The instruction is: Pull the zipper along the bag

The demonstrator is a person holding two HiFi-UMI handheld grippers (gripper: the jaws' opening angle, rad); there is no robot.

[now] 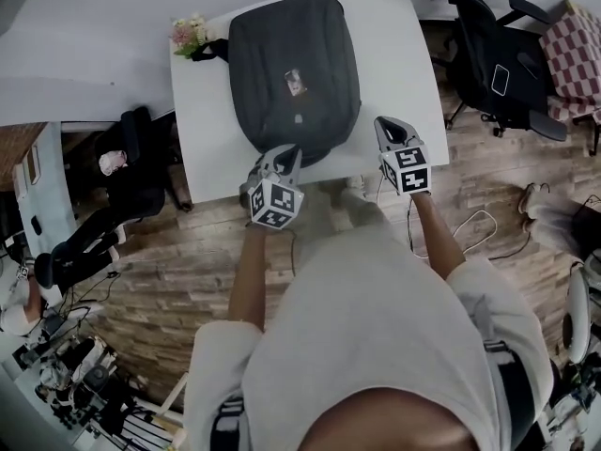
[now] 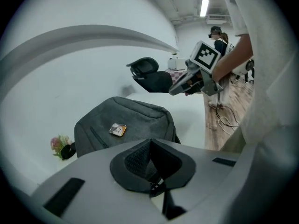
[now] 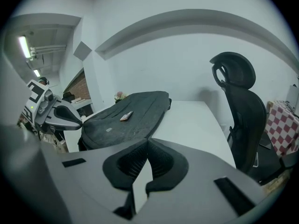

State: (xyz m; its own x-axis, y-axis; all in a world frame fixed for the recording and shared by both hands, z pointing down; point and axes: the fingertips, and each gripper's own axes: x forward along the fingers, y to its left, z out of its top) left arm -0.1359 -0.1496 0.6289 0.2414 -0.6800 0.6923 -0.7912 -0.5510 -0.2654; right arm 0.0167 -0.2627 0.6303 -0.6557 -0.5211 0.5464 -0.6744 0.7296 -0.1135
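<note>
One wooden floor (image 1: 188, 280) runs under everything, and on it stands one white table (image 1: 404, 54). Two black office chairs flank the table: one (image 1: 484, 50) off its right side, the other (image 1: 131, 181) off its left. One checked cloth (image 1: 575, 50) lies beyond the right-hand chair.

One dark grey bag (image 1: 293, 64) lies flat on the table, its long side running away from the person and its near end at the table's near edge. The zip pull cannot be picked out in any view.

There are two grippers, one in each of the person's hands, each bearing one cube with square markers. The left gripper (image 1: 282, 156) hangs at the bag's near end; whether it touches the fabric cannot be told from the head view. In its own view the two jaws are pressed together with nothing between them (image 2: 150, 143) — the bag sits beyond the tips. The right gripper (image 1: 390, 132) is over the table's near edge, to the right of the bag and apart from it. Its jaws are likewise clenched on nothing (image 3: 145, 143), over bare tabletop.

One small bunch of pink flowers (image 1: 191, 34) sits at the table's far left corner, just beside the bag's far end. One small tag (image 1: 295, 82) lies on the bag's top face — the only one in sight.
</note>
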